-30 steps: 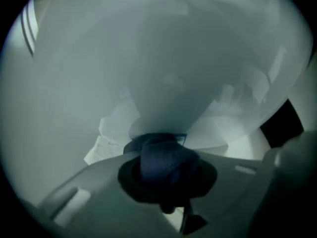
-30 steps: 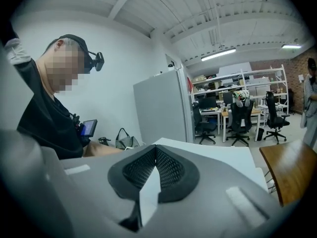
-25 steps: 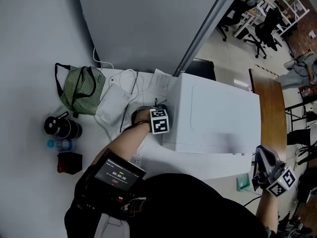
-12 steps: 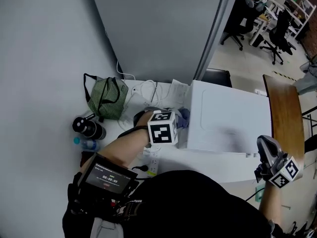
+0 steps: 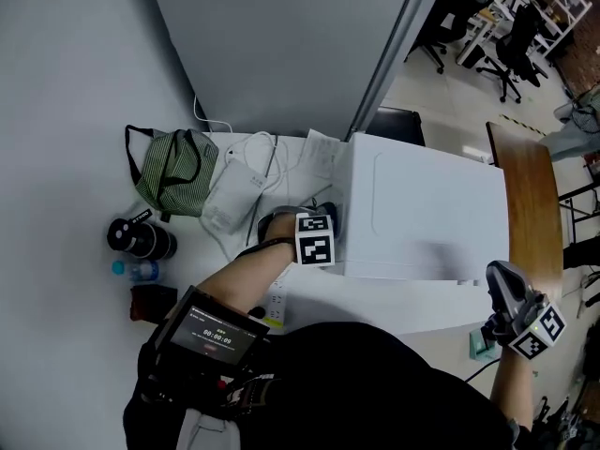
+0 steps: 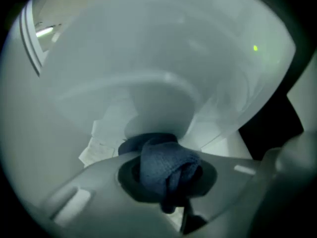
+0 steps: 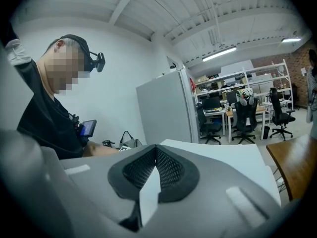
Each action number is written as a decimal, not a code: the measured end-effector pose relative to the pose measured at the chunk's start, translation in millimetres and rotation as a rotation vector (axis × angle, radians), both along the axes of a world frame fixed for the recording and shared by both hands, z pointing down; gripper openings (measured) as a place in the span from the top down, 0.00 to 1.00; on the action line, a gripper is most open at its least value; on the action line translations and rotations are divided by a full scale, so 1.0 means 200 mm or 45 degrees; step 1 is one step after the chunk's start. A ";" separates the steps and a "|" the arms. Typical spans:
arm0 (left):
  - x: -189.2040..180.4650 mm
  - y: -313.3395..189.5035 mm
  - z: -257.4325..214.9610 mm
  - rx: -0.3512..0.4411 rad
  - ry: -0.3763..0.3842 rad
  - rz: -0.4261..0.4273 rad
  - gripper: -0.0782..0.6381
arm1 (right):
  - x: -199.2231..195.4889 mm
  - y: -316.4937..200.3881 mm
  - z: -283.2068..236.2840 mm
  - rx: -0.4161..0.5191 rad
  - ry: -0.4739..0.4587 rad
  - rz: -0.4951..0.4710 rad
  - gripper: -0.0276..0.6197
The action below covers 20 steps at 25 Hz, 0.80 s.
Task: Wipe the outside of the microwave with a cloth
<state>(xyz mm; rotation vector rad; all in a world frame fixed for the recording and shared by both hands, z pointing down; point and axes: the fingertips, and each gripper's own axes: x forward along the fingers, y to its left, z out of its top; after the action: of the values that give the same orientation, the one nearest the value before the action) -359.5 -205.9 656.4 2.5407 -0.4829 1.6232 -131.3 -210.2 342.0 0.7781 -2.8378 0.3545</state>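
Observation:
The white microwave stands on the white table. My left gripper is at the microwave's left side wall, shut on a blue cloth that is bunched between its jaws. In the left gripper view the cloth presses against the white microwave wall. In the head view the cloth is mostly hidden behind the marker cube. My right gripper hovers at the microwave's near right corner; its pads meet at the tips with nothing held, and it looks across the microwave's top.
Left of the microwave lie a green striped bag, a white box with cables, a black flask, a small water bottle, a dark red box and a power strip. A grey partition stands behind. A wooden table is at the right.
Half a second ago the left gripper sat a little off the microwave's side with the blue cloth showing; now it is tight against the wall again. The right gripper has stayed at the corner.

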 end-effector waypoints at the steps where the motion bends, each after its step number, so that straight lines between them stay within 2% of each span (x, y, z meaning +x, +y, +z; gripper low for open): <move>1: -0.01 -0.01 0.07 -0.012 0.003 -0.011 0.81 | 0.00 0.00 0.01 -0.004 0.014 0.002 0.95; 4: -0.01 -0.04 0.25 -0.053 0.018 -0.053 0.81 | 0.00 0.01 0.02 -0.011 0.050 0.009 0.95; 7: -0.01 -0.03 0.40 -0.074 -0.011 -0.083 0.81 | -0.01 0.04 0.02 -0.008 0.069 -0.001 0.95; 10: -0.02 -0.02 0.42 -0.081 -0.015 -0.108 0.81 | -0.02 0.05 -0.01 0.016 0.049 -0.014 0.95; 13: -0.05 0.06 0.19 -0.070 0.033 -0.098 0.81 | -0.04 0.06 -0.06 0.053 -0.008 -0.031 0.95; 17: -0.08 0.18 -0.43 0.031 0.117 -0.105 0.81 | -0.08 0.06 -0.14 0.093 -0.109 -0.075 0.95; 20: 0.00 0.26 -0.76 0.086 0.126 -0.028 0.81 | -0.13 0.06 -0.17 0.110 -0.170 -0.114 0.95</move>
<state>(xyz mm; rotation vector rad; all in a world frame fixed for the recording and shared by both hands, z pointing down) -359.2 -153.2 504.2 2.6386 -0.5627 1.4904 -157.6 -198.7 308.1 0.6639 -3.0186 0.2823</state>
